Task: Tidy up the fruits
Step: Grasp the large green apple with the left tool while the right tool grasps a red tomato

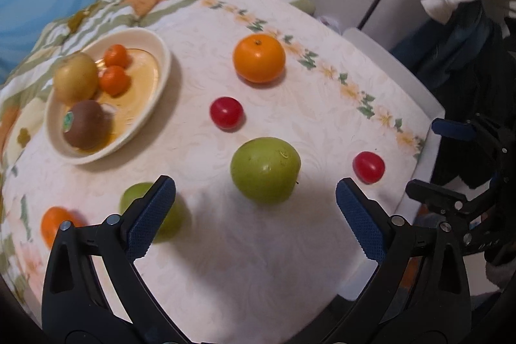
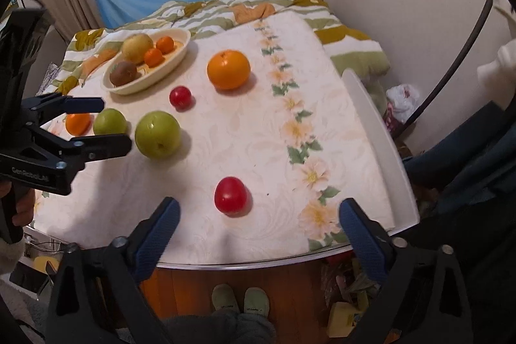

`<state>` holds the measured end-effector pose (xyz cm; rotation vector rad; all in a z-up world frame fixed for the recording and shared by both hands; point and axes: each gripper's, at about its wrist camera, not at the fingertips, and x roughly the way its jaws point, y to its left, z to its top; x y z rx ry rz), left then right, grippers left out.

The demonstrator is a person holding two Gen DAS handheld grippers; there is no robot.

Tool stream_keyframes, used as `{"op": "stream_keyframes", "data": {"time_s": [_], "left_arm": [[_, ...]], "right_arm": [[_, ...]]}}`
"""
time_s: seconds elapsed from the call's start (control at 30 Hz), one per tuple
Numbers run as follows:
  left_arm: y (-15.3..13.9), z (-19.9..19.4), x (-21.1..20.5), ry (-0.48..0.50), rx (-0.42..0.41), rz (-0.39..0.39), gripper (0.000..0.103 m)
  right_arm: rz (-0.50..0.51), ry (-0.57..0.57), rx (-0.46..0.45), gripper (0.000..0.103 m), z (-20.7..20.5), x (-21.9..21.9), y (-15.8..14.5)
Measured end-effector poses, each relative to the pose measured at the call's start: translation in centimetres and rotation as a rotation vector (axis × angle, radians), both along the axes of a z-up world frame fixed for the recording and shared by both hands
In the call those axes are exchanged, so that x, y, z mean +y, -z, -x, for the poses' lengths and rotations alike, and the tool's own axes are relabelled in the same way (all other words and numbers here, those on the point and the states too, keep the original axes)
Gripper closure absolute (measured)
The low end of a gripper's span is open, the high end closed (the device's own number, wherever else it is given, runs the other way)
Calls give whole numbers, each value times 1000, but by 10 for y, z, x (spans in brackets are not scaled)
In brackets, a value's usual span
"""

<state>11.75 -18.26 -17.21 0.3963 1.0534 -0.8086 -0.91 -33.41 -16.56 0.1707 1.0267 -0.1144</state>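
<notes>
A cream oval dish (image 1: 154, 76) (image 2: 174, 63) at the far left holds a yellow pear (image 1: 75, 81), a kiwi (image 1: 87, 124) and two small mandarins (image 1: 114, 79). Loose on the tablecloth lie a large orange (image 1: 259, 57) (image 2: 228, 69), two red tomatoes (image 1: 225, 112) (image 1: 368, 166), a large green apple (image 1: 265, 170) (image 2: 157, 133), a smaller green apple (image 1: 171, 220) (image 2: 109, 121) and a small orange (image 1: 53, 224) (image 2: 78, 123). My left gripper (image 1: 256, 224) (image 2: 109, 124) is open, above the table just before the large green apple. My right gripper (image 2: 259, 231) (image 1: 448, 157) is open near the front edge, just before a tomato (image 2: 233, 195).
The table (image 2: 371, 118) carries a floral cloth (image 1: 290, 247) with a flower border at the right. A green striped blanket (image 2: 225, 12) lies behind it. The wall stands to the right, curtains and a blue sheet behind. The person's slippered feet (image 2: 240, 302) show below the front edge.
</notes>
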Motion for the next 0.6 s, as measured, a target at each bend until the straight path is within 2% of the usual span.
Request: {"op": "stream_keyframes", "data": {"time_s": [0.1,0.27,0.37,0.43,0.47,0.6], "left_arm": [[14,-5,-11,26,21,-18,14],[31,-9,-20,55,53,-35,15],[39,-11,-23,65,62,-50,22],[43,-12,-26,63,71,-54,37],[45,-14,-27,60,75,-58,40],[46,-15,-30,65,67,-62,41]], "right_arm": [[-9,-15,12,17,-5,3,10],[-43,-39,41,31,-13,9,22],[-42,-57,56,37,-18,14,29],[-43,-64,58,38,-20,18,31],[-46,-66,59,39,-21,18,31],[-50,-67,73,46,-25,18,36]]}}
